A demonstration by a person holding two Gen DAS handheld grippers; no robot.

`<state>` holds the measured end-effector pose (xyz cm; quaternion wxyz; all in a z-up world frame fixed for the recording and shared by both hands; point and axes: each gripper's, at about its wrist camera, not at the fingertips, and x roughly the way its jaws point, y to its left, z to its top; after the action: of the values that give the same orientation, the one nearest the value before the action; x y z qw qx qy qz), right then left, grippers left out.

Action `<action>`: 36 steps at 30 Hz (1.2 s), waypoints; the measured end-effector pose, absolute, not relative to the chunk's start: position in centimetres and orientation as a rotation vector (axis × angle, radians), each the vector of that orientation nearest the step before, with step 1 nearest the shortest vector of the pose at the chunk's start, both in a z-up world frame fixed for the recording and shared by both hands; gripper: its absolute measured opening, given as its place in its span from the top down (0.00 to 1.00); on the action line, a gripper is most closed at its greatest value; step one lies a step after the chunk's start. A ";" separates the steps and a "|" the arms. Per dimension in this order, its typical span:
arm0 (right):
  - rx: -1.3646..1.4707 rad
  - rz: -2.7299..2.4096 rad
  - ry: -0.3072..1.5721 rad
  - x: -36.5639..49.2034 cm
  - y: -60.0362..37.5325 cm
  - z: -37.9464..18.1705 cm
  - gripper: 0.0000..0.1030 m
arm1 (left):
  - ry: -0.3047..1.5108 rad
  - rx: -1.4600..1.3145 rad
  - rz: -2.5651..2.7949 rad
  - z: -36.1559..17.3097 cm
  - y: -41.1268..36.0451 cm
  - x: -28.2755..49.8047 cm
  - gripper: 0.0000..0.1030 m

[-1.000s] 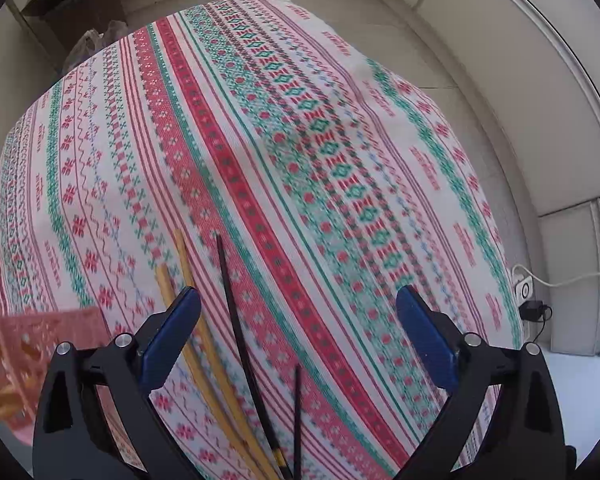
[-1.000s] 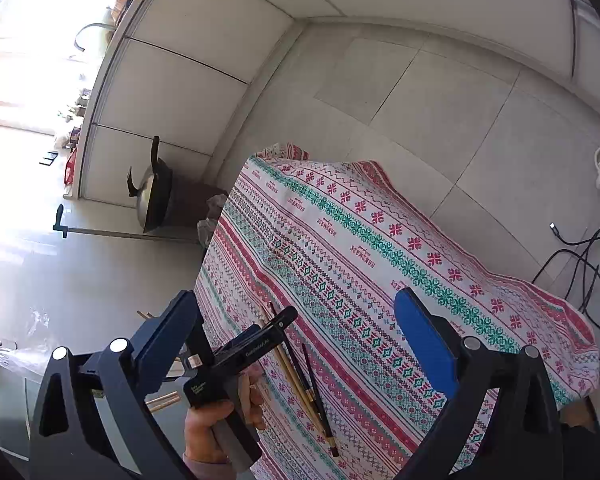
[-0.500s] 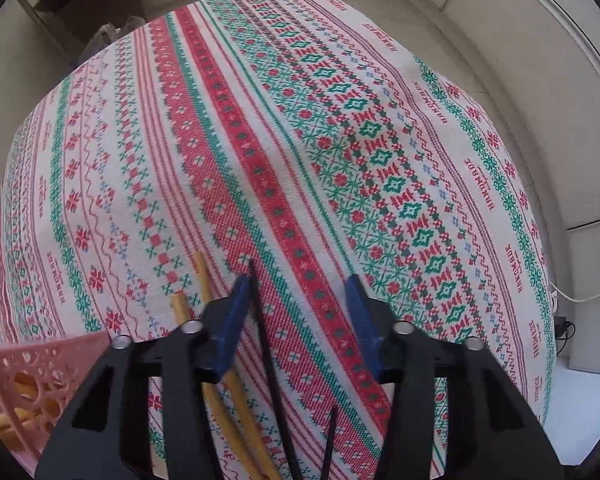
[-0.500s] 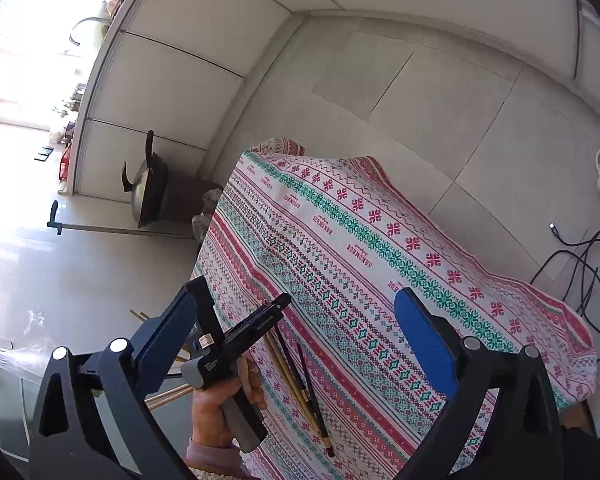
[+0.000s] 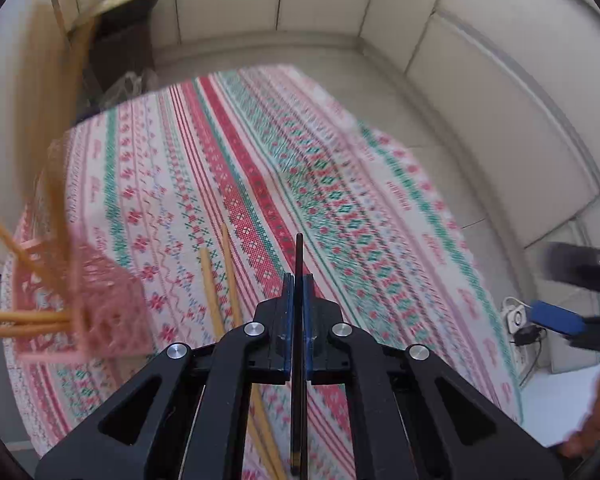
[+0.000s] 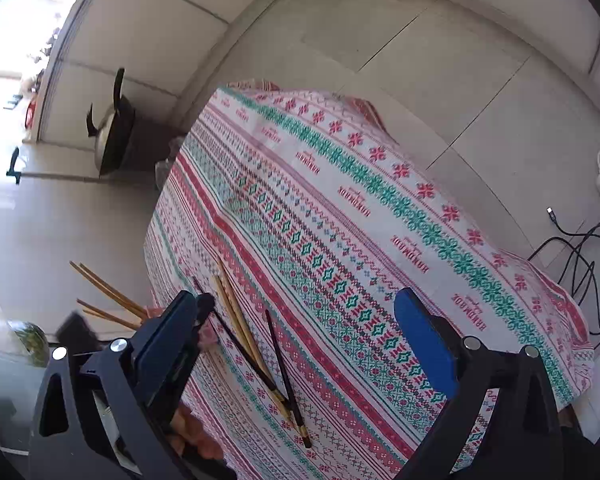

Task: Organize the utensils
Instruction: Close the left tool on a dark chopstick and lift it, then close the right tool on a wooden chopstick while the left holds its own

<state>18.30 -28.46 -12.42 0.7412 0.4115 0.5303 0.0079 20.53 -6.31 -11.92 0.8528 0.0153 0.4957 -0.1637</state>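
Chopstick, black (image 5: 299,264), pinched in left hand-held gripper (image 5: 298,300), jaws just clamped shut on it mid-shaft for carrying to pink basket (image 5: 100,304) at counter (image 5: 380,208) edge. Right hand-held gripper (image 6: 300,332) gapes empty over remaining chopsticks (image 6: 240,320).

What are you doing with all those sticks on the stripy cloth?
A person is tidying chopsticks with a hand-held gripper in each hand. The left hand-held gripper has just closed on a black chopstick. The right hand-held gripper is open and holds nothing. Two yellow chopsticks and another black one lie on the tablecloth. A pink basket at the table's edge already has some yellow chopsticks in it.
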 end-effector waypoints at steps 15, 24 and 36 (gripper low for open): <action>0.574 0.008 1.315 21.8 -16.2 -17.9 0.26 | 0.694 -0.013 -0.387 -0.4 3.2 6.8 0.97; 0.295 0.017 1.294 21.7 -10.5 -19.7 0.54 | 0.536 -0.131 -0.370 3.9 8.2 4.3 0.97; 0.282 -0.015 1.196 20.6 -13.6 -18.8 0.96 | 0.534 -0.216 -0.312 4.3 11.0 4.5 0.97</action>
<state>20.58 -13.63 -18.82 0.8172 0.1325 0.5610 -0.0070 4.51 10.95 4.26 0.9468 -0.1061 0.2621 -0.1534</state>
